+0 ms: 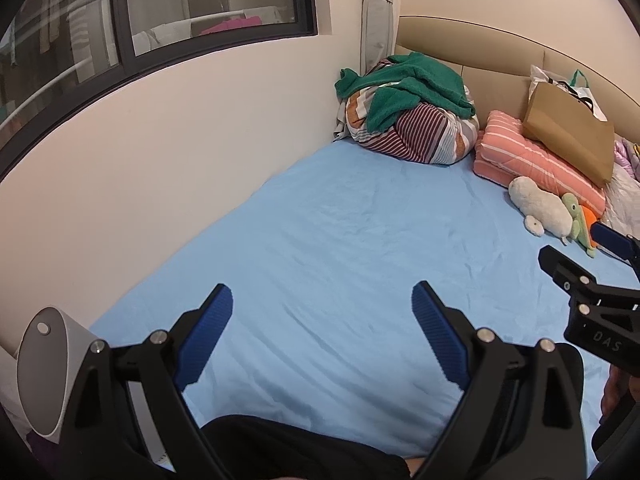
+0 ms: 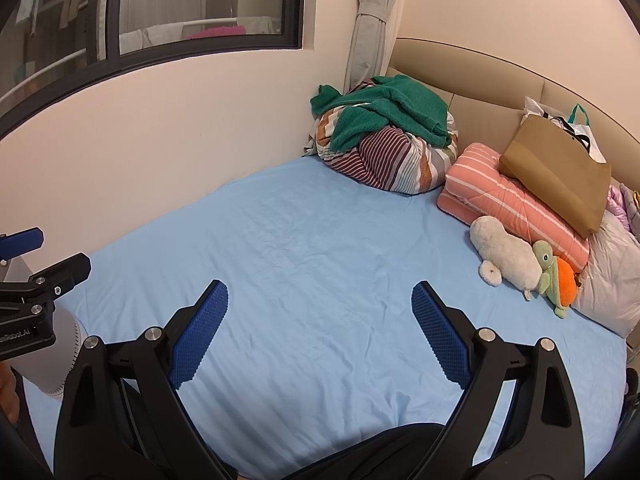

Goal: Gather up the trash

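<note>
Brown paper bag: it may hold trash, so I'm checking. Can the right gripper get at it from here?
Probably yes. The right gripper is open and empty, with only bare blue sheet ahead. The brown paper bag lies on top of the pink quilt, uncovered.

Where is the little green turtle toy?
The green turtle toy lies on the blue bed sheet at the right in both views, between the white plush toy and the pink striped blanket.
</note>
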Demonstrator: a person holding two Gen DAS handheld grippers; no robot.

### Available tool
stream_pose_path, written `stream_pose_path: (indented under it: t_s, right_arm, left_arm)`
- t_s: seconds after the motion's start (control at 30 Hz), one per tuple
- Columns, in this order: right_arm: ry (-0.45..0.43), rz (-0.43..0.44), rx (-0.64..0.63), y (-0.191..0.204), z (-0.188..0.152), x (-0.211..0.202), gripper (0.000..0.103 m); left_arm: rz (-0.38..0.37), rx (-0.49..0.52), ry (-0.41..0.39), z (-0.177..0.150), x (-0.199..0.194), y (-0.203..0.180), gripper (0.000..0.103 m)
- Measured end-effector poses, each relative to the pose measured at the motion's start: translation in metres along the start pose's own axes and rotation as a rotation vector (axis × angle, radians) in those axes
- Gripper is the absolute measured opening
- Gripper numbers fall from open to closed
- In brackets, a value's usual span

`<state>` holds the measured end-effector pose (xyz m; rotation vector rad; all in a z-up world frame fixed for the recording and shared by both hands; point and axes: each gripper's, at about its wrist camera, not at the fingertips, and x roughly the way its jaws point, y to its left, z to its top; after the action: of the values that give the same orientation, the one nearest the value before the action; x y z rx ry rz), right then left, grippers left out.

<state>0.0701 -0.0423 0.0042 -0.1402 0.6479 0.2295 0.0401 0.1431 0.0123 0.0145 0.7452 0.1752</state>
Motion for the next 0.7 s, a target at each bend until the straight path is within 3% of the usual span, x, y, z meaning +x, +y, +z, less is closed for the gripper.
stream_pose_path:
  t_s: [0.7]
  right_arm:
    - [-0.002, -0.002, -0.002, 0.0002, -0.0003, -0.0009, 0.09]
  left_arm:
    - [-0.019, 0.009, 0.002, 0.003, -0.0001, -0.0055, 0.091]
